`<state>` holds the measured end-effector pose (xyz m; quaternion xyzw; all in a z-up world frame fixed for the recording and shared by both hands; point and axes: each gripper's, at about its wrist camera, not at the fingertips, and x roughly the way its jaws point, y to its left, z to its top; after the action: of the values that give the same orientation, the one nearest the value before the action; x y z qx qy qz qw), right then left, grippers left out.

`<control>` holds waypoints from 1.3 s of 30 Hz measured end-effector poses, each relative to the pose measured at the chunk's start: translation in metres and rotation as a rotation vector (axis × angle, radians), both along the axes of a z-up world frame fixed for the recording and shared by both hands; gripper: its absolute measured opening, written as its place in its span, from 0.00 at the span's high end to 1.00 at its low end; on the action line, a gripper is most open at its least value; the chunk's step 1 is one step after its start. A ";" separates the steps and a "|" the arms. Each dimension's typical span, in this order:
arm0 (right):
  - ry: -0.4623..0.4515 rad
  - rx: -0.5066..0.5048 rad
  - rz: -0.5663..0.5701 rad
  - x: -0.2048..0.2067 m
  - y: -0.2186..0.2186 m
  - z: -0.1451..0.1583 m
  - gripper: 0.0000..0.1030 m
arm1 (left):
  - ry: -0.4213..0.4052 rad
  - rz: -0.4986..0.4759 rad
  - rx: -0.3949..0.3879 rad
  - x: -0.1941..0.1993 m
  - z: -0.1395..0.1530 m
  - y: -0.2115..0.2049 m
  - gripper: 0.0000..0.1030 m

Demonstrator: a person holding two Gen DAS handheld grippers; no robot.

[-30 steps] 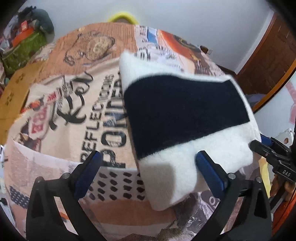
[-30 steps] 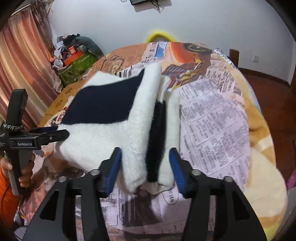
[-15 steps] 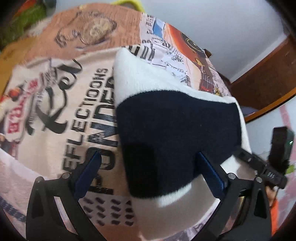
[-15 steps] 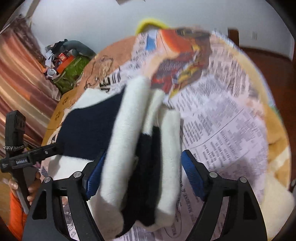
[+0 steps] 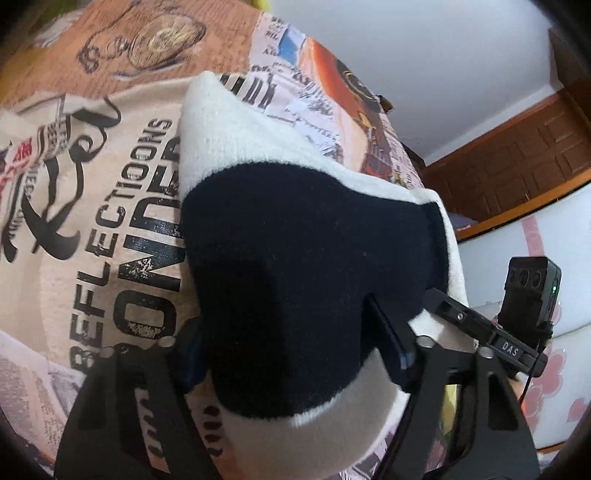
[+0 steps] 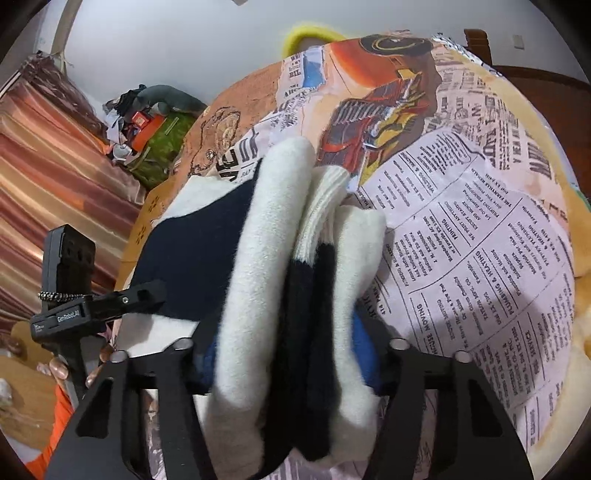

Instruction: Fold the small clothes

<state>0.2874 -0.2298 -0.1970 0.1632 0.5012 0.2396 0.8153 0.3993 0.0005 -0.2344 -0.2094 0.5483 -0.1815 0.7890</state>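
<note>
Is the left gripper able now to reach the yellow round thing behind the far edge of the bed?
Probably not: the left gripper is shut on the fluffy white and navy garment, and the yellow round thing lies across the whole newspaper-print bedspread.

White wall (image 6: 192,40), striped curtain (image 6: 48,155)

A home bedroom: a bed (image 6: 480,229) spread with a newspaper-print blanket fills both views. Beyond its far left corner, striped curtains (image 6: 55,177) hang beside a pile of clutter (image 6: 151,125); dark wooden panelling (image 5: 517,162) meets white walls.
</note>
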 end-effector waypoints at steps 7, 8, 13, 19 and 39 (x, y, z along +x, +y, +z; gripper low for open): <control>-0.063 0.007 0.038 -0.014 0.024 0.030 0.61 | -0.065 0.006 0.021 -0.026 0.037 0.021 0.44; -0.074 0.009 0.052 -0.016 0.029 0.034 0.61 | -0.076 0.012 0.024 -0.029 0.042 0.024 0.44; -0.136 0.019 0.114 -0.026 0.072 0.058 0.61 | -0.150 0.056 0.060 -0.052 0.075 0.064 0.44; -0.146 0.066 0.177 -0.026 0.126 0.059 0.61 | -0.169 0.133 0.100 -0.074 0.089 0.126 0.44; 0.016 -0.046 0.303 -0.001 0.195 -0.003 0.50 | -0.015 0.245 0.215 -0.083 0.008 0.211 0.25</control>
<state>0.2862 -0.0346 -0.2003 0.0688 0.5318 0.3468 0.7695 0.3166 0.2118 -0.2263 -0.1875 0.5292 -0.0257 0.8271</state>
